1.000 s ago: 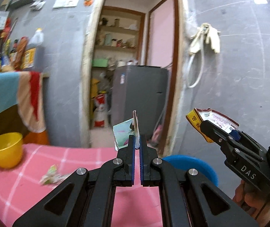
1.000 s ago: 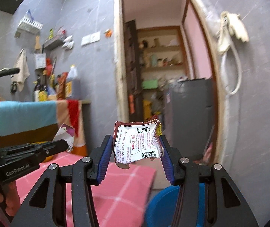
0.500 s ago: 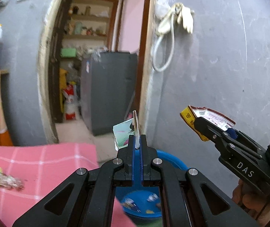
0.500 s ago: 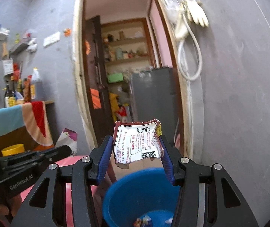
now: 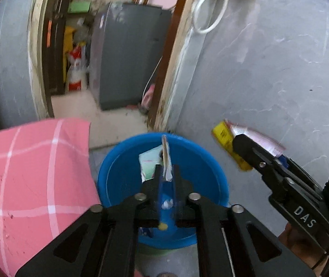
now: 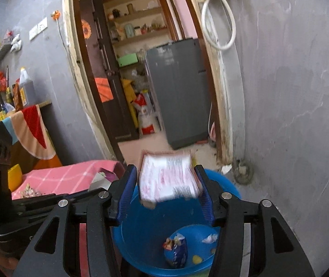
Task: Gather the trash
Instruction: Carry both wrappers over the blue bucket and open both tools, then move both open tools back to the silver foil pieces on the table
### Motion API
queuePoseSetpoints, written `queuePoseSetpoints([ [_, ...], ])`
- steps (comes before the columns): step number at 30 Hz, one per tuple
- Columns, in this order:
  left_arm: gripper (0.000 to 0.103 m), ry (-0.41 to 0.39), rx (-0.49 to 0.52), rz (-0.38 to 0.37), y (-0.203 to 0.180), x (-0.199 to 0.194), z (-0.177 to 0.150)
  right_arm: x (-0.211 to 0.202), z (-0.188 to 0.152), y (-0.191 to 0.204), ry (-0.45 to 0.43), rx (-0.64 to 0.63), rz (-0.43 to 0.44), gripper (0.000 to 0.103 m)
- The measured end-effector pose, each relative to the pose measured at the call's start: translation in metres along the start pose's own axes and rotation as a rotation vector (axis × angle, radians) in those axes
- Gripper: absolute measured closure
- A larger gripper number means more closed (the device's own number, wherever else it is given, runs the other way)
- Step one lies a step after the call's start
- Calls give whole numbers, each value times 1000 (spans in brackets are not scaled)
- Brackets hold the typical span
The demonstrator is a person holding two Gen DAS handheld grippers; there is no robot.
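My left gripper [image 5: 166, 173] is shut on a thin green-and-white wrapper [image 5: 149, 164] that sticks up edge-on between its pads. It hangs right over the open blue bucket [image 5: 118, 168] on the floor. My right gripper [image 6: 165, 169] is shut on a white-and-red snack packet [image 6: 169, 180], blurred by motion, above the near side of the same bucket [image 6: 224, 182]. In the left wrist view the right gripper [image 5: 240, 142] hovers just right of the bucket's rim with the packet's yellow edge [image 5: 223, 137] showing. A blue wrapper [image 6: 176, 250] and small scraps lie on the bucket's bottom.
A table with a pink checked cloth [image 5: 32, 161] stands directly left of the bucket; a crumpled wrapper [image 6: 29, 190] and a yellow cup [image 6: 14, 176] sit on it. A grey wall [image 6: 291, 115] is close on the right. Beyond is a doorway with a grey fridge [image 6: 176, 87].
Both grippers have swung right off the table and tilted down, so the blue bucket now lies under them. Each still holds its piece of trash.
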State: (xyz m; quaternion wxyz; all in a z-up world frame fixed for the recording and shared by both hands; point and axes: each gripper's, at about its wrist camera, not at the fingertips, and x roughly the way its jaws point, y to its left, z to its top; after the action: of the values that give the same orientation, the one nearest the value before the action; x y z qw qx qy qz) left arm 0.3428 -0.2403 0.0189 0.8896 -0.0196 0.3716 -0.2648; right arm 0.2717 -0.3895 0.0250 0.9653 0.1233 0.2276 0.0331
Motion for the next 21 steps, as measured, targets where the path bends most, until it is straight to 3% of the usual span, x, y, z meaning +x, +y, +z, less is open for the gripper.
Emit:
queuePoseSetpoints([
  [3,72,14,-50,-5,11,-2,-3,4,-3,-2,17,14,-3,47],
  [11,56,-45,-96,39,38,-34,-9,0,-3,1,-2,19,7,44],
  [17,40,-169,-102,115,56,-74,-11,-13,1,16,-89,-2,32,28],
  [19,21,-216,-100,150,62,-89,-14,-15,3,24,-118,-12,43,20],
  [21,10,-269,-101,189,70,-105,-18,-18,4,32,-152,-17,58,7],
])
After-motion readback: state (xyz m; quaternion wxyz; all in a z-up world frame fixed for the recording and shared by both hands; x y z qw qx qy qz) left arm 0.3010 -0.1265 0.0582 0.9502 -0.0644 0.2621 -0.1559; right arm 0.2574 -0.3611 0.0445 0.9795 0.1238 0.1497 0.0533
